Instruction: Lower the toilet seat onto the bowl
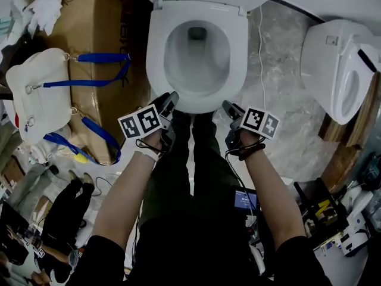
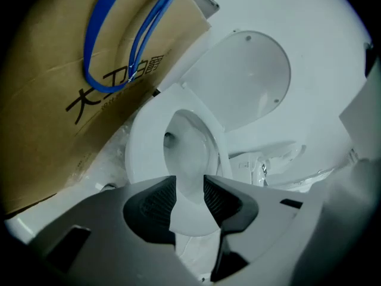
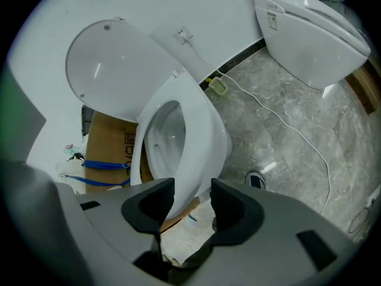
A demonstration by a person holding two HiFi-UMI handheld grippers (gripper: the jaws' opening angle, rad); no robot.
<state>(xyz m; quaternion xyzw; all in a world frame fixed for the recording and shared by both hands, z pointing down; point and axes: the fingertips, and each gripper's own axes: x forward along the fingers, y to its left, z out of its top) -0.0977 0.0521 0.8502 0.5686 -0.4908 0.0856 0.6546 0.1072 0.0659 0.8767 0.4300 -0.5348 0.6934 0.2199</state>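
The white toilet seat (image 1: 156, 52) lies flat on the bowl (image 1: 196, 55), and its lid (image 2: 250, 76) stands upright behind it. My left gripper (image 1: 169, 103) hovers at the seat's front left edge. Its jaws are apart, and the seat's front rim (image 2: 140, 148) shows beyond the gap, untouched by the pads. My right gripper (image 1: 231, 109) sits just off the front right of the bowl, also open. Between its jaws the seat's front edge (image 3: 199, 130) shows, with the lid (image 3: 113, 70) above. In their own views the left gripper (image 2: 190, 192) and the right gripper (image 3: 192, 198) hold nothing.
A brown cardboard box (image 1: 89, 16) stands close on the toilet's left, with a white bag (image 1: 36, 88) with blue straps leaning on it. A second white toilet (image 1: 339, 70) stands at the right. A thin cable (image 1: 261, 52) runs over the marble floor. Tools clutter the lower right.
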